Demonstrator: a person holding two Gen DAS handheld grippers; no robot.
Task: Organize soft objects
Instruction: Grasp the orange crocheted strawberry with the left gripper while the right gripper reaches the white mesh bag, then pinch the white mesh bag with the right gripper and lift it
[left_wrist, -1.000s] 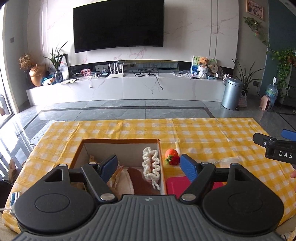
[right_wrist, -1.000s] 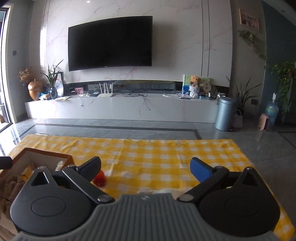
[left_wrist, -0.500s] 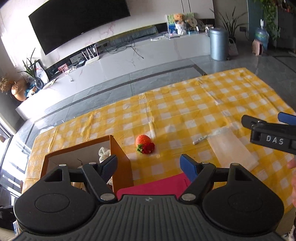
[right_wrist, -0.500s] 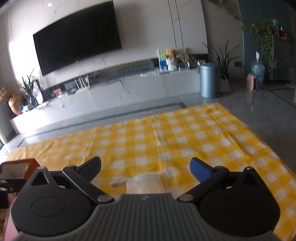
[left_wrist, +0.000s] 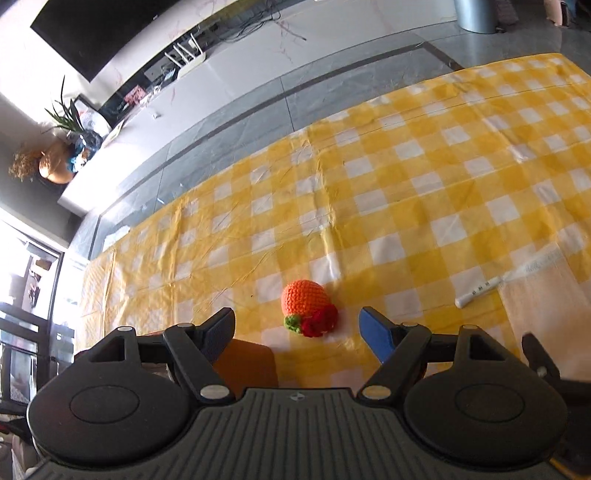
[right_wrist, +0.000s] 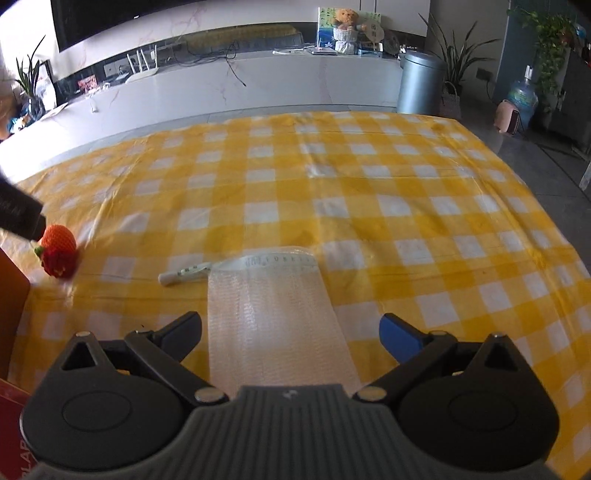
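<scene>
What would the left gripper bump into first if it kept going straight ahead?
Probably the crocheted fruit: it lies on the tablecloth just ahead of the open left gripper, roughly between its fingertips. Depth is hard to judge.

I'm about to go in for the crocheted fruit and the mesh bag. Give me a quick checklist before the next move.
1. Left tool open: ok, nothing between its fingers.
2. Left tool lined up on the crocheted fruit: ok, the fruit lies just ahead of the gap, on the tablecloth.
3. Right tool open: ok, empty.
4. Right tool over the mesh bag: ok, the bag lies flat and runs under the gap.
5. Bag mouth open: cannot tell; its white clip sticks out at the far end.
6. Box clear of the left tool: not ok, its corner sits right beside the left finger.
</scene>
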